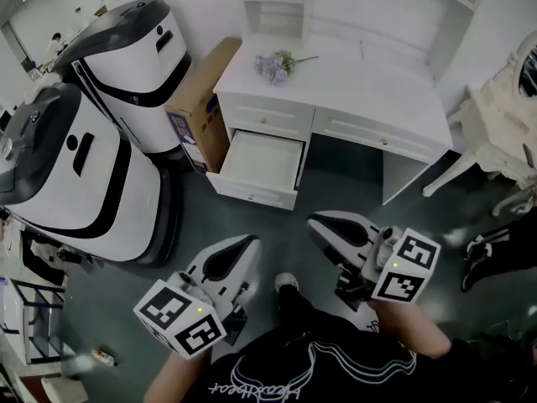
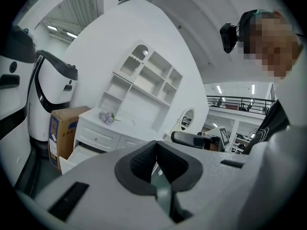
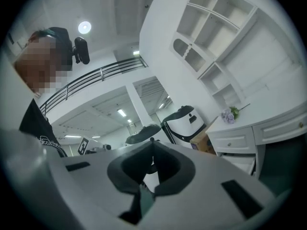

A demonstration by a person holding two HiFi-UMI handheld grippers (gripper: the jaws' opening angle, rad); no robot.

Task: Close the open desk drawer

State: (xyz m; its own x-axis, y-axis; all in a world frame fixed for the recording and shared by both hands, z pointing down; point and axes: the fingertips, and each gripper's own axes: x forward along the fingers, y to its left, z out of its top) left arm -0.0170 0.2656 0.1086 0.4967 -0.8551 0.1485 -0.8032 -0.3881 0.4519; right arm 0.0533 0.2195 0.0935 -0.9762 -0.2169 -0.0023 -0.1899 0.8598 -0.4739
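The white desk point(image 1: 361, 99) has its lower left drawer point(image 1: 258, 168) pulled out, and the inside looks empty. Both grippers hang over the dark floor, in front of the desk and apart from the drawer. My left gripper point(image 1: 243, 243) is below the drawer front, jaws shut with nothing between them. My right gripper point(image 1: 319, 222) is to the drawer's lower right, also shut and empty. In the left gripper view the pads meet at the left gripper point(image 2: 156, 145), with the open drawer point(image 2: 79, 155) far left. The right gripper point(image 3: 152, 145) points upward, with the drawer point(image 3: 244, 162) at lower right.
A cardboard box point(image 1: 201, 103) leans against the desk's left side. Two large white-and-black machines point(image 1: 75, 166) stand further left. A purple flower bunch point(image 1: 277, 64) lies on the desktop. A white ornate chair point(image 1: 503, 116) stands to the right. My shoe point(image 1: 287, 282) is between the grippers.
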